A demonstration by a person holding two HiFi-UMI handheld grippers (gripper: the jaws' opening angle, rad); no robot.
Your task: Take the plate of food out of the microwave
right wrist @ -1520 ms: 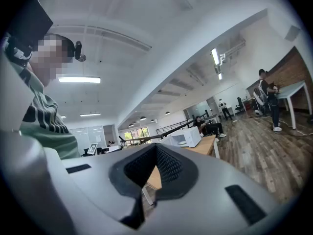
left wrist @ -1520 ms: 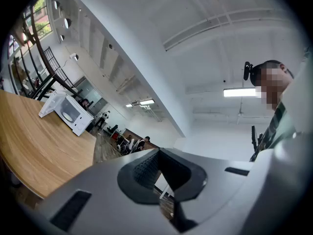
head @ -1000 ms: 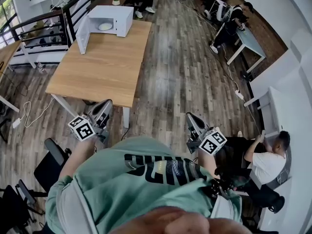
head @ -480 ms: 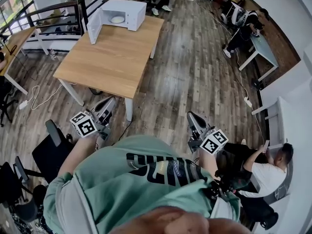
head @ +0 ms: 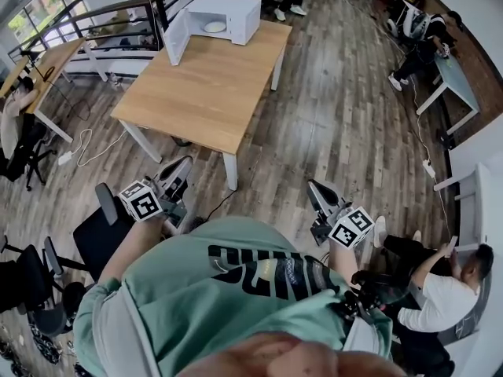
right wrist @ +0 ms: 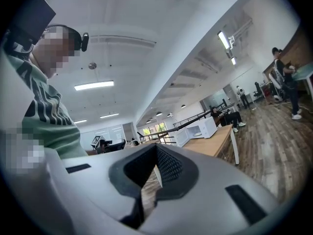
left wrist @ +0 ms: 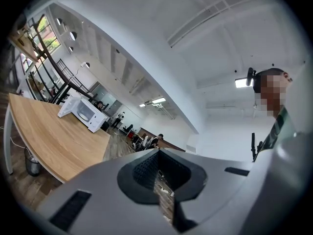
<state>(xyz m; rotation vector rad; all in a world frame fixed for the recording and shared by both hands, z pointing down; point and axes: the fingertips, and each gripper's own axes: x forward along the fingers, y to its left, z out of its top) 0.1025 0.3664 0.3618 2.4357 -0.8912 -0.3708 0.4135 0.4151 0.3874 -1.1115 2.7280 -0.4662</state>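
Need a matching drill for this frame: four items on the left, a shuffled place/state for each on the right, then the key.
Items:
1. microwave
2. plate
3. right gripper
4. table

Place or state:
A. inside the white cavity
B. jaws shut with nothing between them, held short of the table's near edge
C. stands at the table's far end, door swung open
D. light wood top on white legs

Pairs: 1-C, 2-A, 3-B, 4-D
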